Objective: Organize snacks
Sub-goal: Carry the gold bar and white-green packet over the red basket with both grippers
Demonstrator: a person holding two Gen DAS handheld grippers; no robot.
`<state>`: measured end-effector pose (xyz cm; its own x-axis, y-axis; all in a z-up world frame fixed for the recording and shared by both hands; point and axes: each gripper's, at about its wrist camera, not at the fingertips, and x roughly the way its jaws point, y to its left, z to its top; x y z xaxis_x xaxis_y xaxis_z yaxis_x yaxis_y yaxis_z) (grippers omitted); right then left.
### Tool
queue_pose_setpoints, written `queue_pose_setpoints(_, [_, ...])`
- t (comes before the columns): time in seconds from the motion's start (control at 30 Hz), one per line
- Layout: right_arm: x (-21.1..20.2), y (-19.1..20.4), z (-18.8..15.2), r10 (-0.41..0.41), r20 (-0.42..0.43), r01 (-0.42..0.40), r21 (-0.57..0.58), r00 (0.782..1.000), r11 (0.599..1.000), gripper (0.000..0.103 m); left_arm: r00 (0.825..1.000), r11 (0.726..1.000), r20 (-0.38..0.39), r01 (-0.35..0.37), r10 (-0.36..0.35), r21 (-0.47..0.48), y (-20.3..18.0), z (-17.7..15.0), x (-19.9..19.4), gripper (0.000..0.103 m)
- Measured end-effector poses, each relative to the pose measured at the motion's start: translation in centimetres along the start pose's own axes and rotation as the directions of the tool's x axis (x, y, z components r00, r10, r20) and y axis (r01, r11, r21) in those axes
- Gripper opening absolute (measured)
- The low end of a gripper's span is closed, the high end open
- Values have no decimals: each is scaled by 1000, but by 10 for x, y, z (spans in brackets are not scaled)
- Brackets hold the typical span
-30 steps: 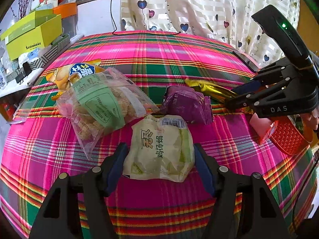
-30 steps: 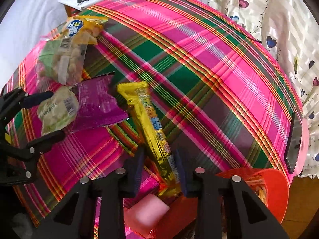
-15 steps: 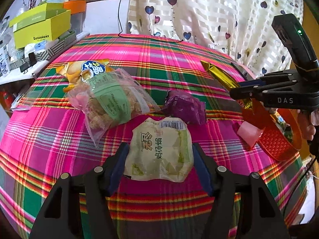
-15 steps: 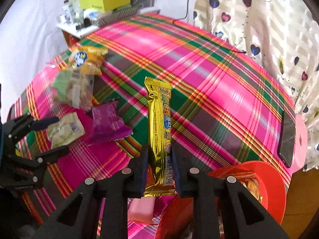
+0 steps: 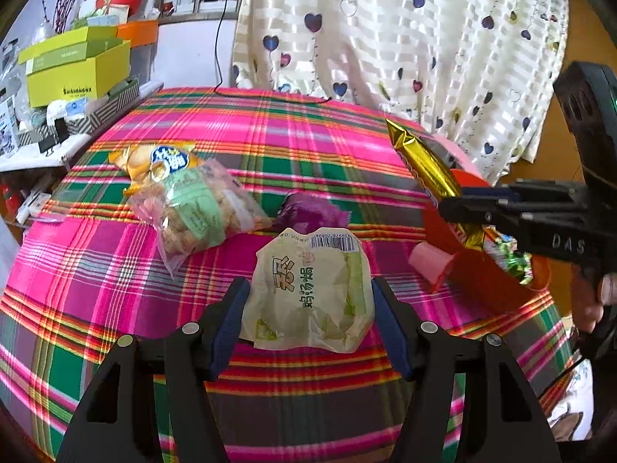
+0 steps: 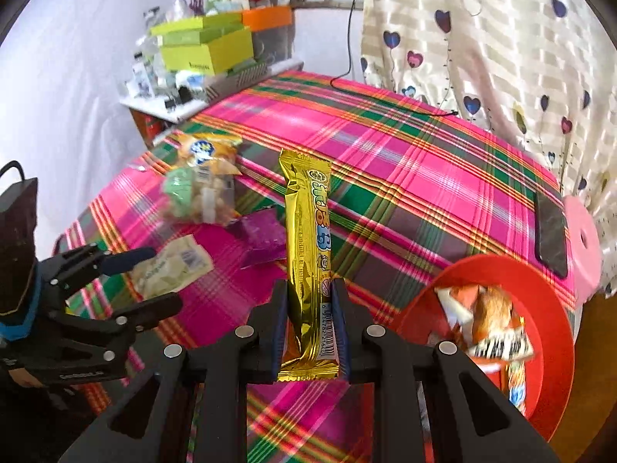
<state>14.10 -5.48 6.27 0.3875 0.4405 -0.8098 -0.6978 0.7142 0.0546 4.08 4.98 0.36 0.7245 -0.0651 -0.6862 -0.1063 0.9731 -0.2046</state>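
A pale green snack packet (image 5: 308, 289) sits between the blue pads of my left gripper (image 5: 308, 308), which is shut on it and holds it just above the plaid cloth. The right wrist view shows that same packet (image 6: 169, 266) in the left gripper (image 6: 158, 279). My right gripper (image 6: 310, 308) is shut on the lower end of a gold snack bar (image 6: 308, 239), which stands up out of it, off the table. In the left wrist view the bar (image 5: 424, 166) slants above a red basket (image 5: 482, 277) holding several wrapped snacks.
A purple pack (image 5: 312, 210), a clear bag of biscuits (image 5: 196, 208) and an orange-yellow bag (image 5: 154, 160) lie on the plaid-covered table (image 5: 293, 135). A pink object (image 5: 428, 262) lies by the basket. A dark phone (image 6: 551, 227) rests near the right edge. Boxes (image 5: 77, 73) crowd a shelf at the left.
My right gripper closed on the gold bar and lifted it off the cloth until it stood upright. My left gripper closed on the pale green packet and rose with it.
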Motion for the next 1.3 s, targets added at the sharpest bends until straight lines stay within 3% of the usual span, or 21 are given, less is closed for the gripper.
queue_pose_setpoints(0.4, [-43,6,-31,9,78,-13,57,997,998,20,998,999,51,33,-34,26,-25,3,-27,64])
queue_pose_setpoints(1.3, [-81,-14,-58,-21,139,3,129,990,992,20,995,995,74,54,-60,83,-60,12,-37,64])
